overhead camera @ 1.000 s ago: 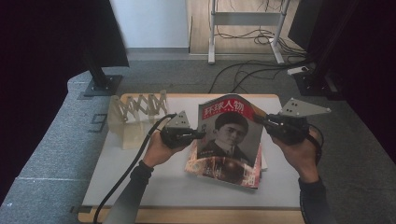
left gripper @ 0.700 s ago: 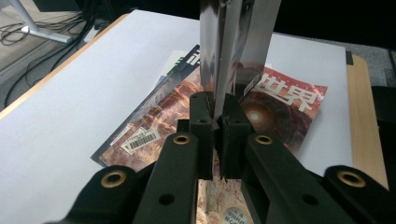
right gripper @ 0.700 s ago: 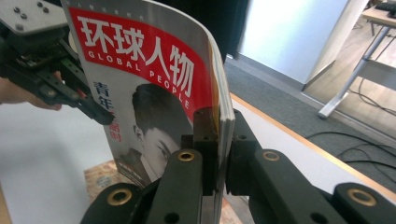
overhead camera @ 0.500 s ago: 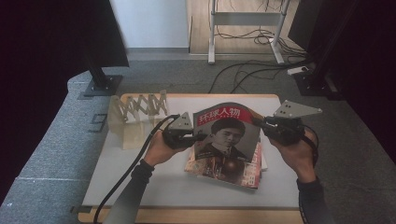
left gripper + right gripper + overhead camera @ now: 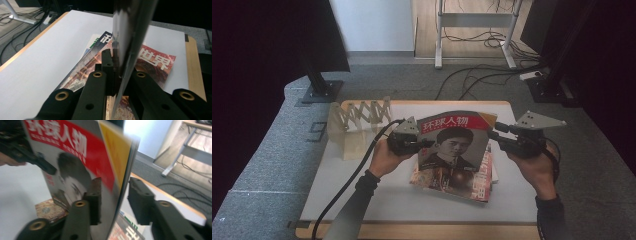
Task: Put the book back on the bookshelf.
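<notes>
The left gripper [image 5: 424, 145] clamps the left edge of the magazine [image 5: 454, 142], held upright over the stack of magazines [image 5: 479, 182]. The right gripper [image 5: 493, 136] has just been opening; the right edge sits unpinched between its jaws. Thin and floppy, the magazine likely sags one-sided. The white table [image 5: 362, 185] offers free room leftward, before the folding rack [image 5: 359, 117].

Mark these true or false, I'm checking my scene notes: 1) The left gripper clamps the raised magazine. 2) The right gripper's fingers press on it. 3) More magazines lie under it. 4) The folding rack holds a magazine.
1) True: the left gripper is shut on the raised magazine.
2) False: the right gripper has just been opening; the edge stands free between its fingers.
3) True: a stack of magazines lies on the table.
4) False: the folding rack stands empty.
</notes>
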A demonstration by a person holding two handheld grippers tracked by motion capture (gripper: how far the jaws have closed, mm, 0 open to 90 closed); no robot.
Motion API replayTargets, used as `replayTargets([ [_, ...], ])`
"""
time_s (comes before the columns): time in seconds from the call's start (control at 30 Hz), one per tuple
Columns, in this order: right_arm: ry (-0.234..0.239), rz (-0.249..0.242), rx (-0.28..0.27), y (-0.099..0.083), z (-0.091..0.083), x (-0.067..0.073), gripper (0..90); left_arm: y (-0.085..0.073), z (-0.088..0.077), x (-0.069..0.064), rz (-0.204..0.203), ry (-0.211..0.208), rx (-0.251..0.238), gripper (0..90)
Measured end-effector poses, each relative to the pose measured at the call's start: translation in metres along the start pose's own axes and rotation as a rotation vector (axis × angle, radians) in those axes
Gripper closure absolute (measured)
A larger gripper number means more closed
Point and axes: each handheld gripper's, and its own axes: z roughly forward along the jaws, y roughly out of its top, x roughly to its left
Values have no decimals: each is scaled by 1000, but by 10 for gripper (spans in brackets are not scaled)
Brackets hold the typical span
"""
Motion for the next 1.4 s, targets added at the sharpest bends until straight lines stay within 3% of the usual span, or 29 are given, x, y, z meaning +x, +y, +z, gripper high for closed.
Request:
replayTargets([
  [0.2,-56,51,62,-40,0,-9,424,-6,-12,2,-12,35,13,865],
  [0.37,-115,99,137,-82,6,-19,319,-16,-26,6,-47,57,3,866],
  [0.57,-152,159,229,-125,19,-23,192,-27,-43,8,-84,79,-8,868],
  [0.77,-192,211,299,-161,28,-23,132,-36,-61,7,-110,101,-24,868],
  [1.2,-264,325,385,-216,40,-19,65,-55,-108,5,-177,173,-64,870],
  [1.4,-293,316,355,-221,41,-14,38,-65,-130,0,-198,221,-63,870],
])
